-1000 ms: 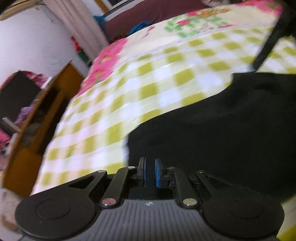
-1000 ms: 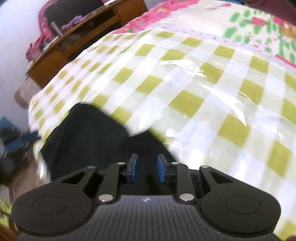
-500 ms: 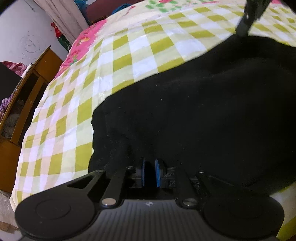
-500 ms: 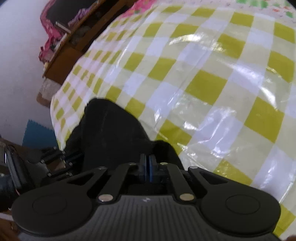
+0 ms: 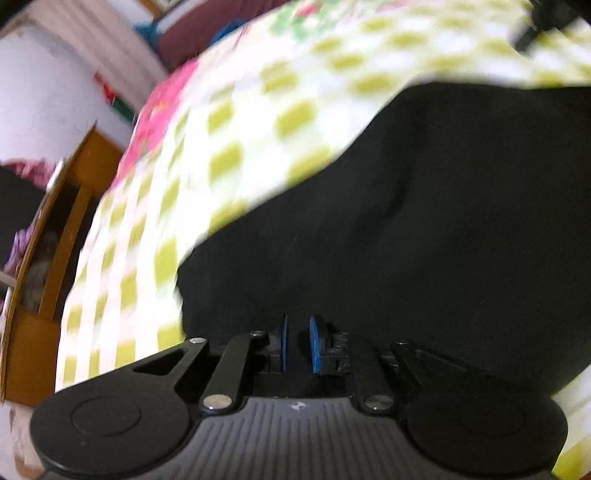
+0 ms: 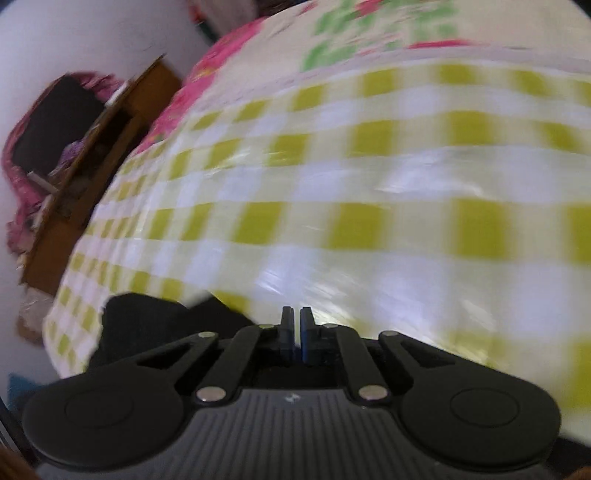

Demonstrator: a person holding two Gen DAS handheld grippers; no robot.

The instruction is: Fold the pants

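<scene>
The black pants (image 5: pixel 424 221) lie on a bed covered with a yellow-green checked sheet (image 5: pixel 229 122). My left gripper (image 5: pixel 297 341) sits low over the near edge of the pants, its blue pads a narrow gap apart with dark cloth around them. In the right wrist view my right gripper (image 6: pixel 296 332) has its pads nearly together, and a fold of the pants (image 6: pixel 147 325) bunches to its lower left. Whether cloth is pinched between the right pads is hidden. Both views are blurred by motion.
A brown wooden shelf (image 5: pixel 48 236) stands left of the bed, also in the right wrist view (image 6: pixel 88 155). A pink floral patch (image 5: pixel 162 99) and a green-patterned patch (image 6: pixel 369 33) lie at the far end. The other gripper (image 5: pixel 546 22) shows at top right.
Both views have swung and blurred. My left pads have opened slightly from their tighter pinch. The right gripper closed earlier and now points across the sheet with the pants low left.
</scene>
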